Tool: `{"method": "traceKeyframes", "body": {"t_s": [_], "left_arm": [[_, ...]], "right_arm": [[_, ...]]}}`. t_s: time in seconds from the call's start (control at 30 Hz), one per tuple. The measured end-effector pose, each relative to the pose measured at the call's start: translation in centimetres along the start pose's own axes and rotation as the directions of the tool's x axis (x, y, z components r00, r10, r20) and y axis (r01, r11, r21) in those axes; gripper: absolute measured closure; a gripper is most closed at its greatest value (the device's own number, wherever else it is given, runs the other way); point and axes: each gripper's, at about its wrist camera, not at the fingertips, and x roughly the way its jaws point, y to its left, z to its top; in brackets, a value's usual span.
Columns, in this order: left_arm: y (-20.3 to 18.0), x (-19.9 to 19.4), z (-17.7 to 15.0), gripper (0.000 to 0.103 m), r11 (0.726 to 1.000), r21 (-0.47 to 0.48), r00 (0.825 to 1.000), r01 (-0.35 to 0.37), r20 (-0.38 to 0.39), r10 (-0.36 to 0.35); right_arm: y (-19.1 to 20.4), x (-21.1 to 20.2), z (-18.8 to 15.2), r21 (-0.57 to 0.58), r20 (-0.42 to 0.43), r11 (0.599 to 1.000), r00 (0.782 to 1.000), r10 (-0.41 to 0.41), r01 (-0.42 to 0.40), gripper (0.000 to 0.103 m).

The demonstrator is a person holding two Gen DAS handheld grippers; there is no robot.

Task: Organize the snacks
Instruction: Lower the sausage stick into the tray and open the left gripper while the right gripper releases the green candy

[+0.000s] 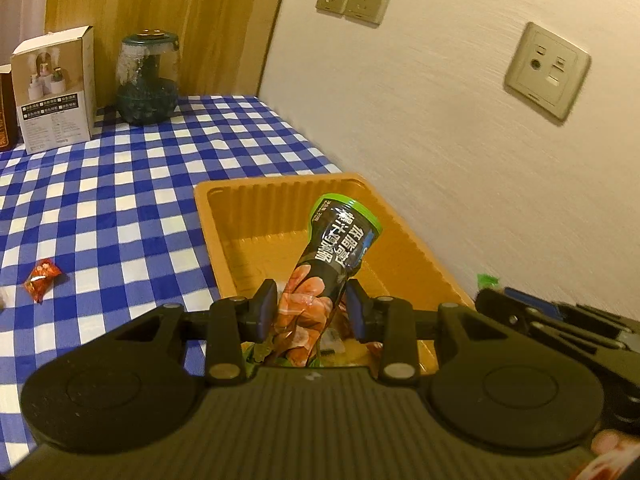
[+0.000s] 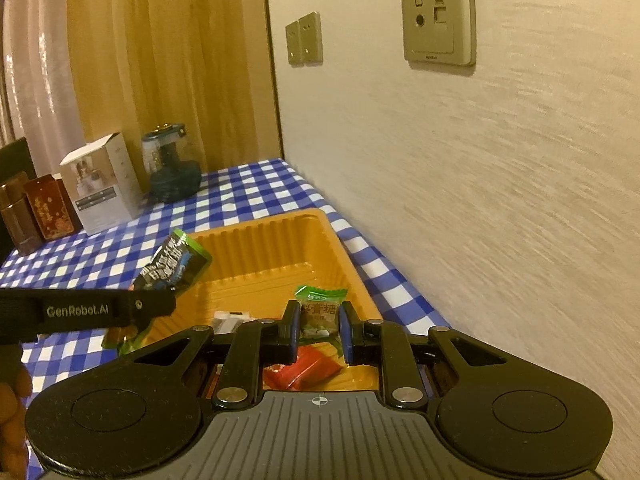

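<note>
My left gripper [image 1: 312, 312] is shut on a black and green snack bag [image 1: 324, 268] with shrimp pictures, held above the near end of the orange tray [image 1: 256, 200]. The same bag [image 2: 172, 264] shows in the right wrist view, over the tray's left rim [image 2: 256, 224]. My right gripper [image 2: 319, 334] is shut on a small green candy packet [image 2: 320, 312] above the tray's near part. A red packet [image 2: 304, 372] and a white packet [image 2: 228, 320] lie in the tray. A small red candy [image 1: 42, 278] lies on the checked cloth, left of the tray.
The tray sits by the wall on a blue and white checked tablecloth [image 1: 120, 184]. At the back stand a white carton [image 1: 54, 88], a dark glass jar [image 1: 148, 80] and brown boxes [image 2: 36, 212]. Wall sockets [image 1: 546, 70] are on the right.
</note>
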Motion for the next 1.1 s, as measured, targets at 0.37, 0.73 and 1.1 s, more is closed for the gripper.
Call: {"method": "traceKeyframes", "body": {"t_s": [0.37,0.73,1.1], "left_arm": [[0.0,1.7,0.1,0.070,1.000,-0.003,1.000,0.008,-0.015,-0.009],[-0.5,2.7,-0.3,0.069,0.999,-0.017,0.998,0.038,-0.039,-0.039],[1.4,1.8,-0.3,0.053,0.998,-0.050,0.999,-0.035,-0.019,0.034]], "right_arm": [[-0.1,1.3,0.1,0.016,-0.007,1.000,1.000,-0.002,0.002,0.082],[-0.4,1.8,0.3,0.027,-0.008,1.000,1.000,-0.009,0.010,0.082],[-0.5,1.5,0.4,0.031,-0.004,0.999,1.000,-0.010,0.010,0.082]]}}
